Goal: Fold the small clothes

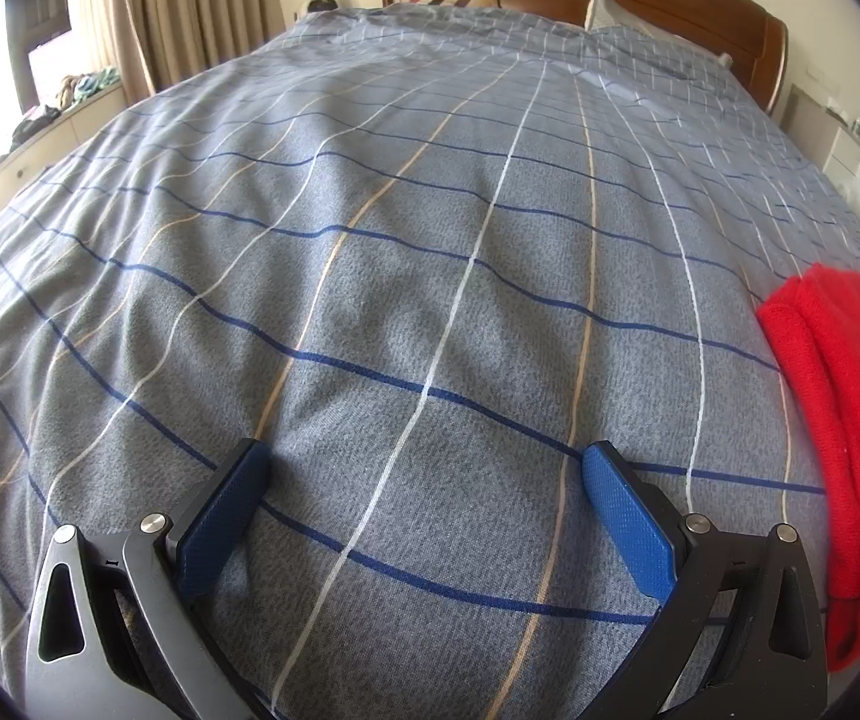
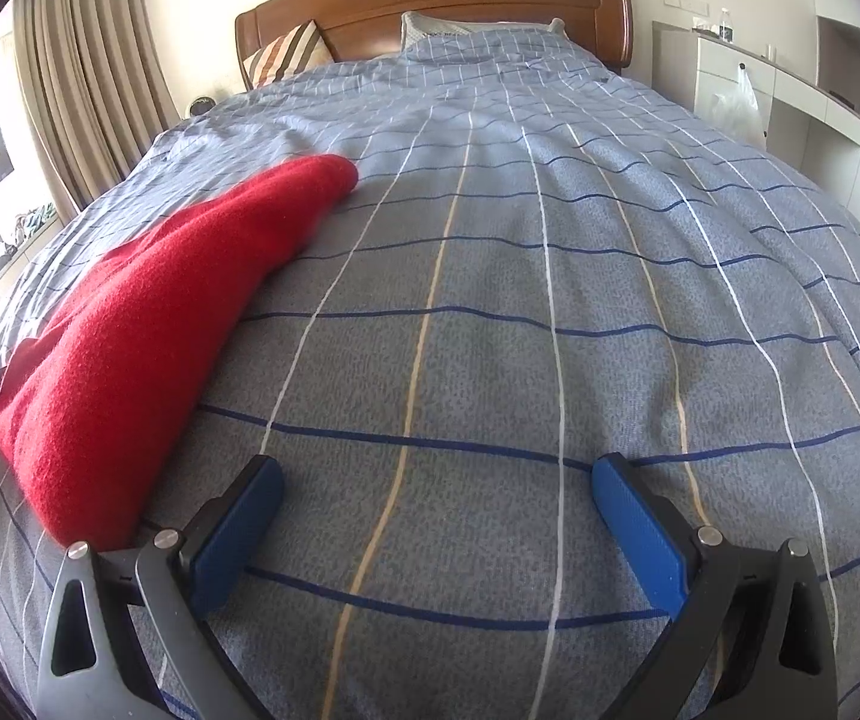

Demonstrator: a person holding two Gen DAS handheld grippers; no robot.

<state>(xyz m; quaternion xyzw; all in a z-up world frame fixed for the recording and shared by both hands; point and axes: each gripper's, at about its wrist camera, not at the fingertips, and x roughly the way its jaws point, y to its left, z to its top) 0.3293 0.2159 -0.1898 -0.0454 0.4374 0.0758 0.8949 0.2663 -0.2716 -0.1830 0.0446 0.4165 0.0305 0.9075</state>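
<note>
Two spread grippers hang over a bed, a red knit garment lying between them.

The left gripper point(image 1: 423, 456) has its blue pads wide apart over the grey checked duvet point(image 1: 369, 240), holding nothing. The right gripper point(image 2: 437, 471) is spread just as wide and empty. The red garment point(image 2: 147, 330) lies folded on the duvet, just beside the right gripper's left finger point(image 2: 231, 534) and off to the left gripper's right. A wooden headboard point(image 2: 430, 6) and a striped pillow point(image 2: 285, 51) sit at the far end.
</note>
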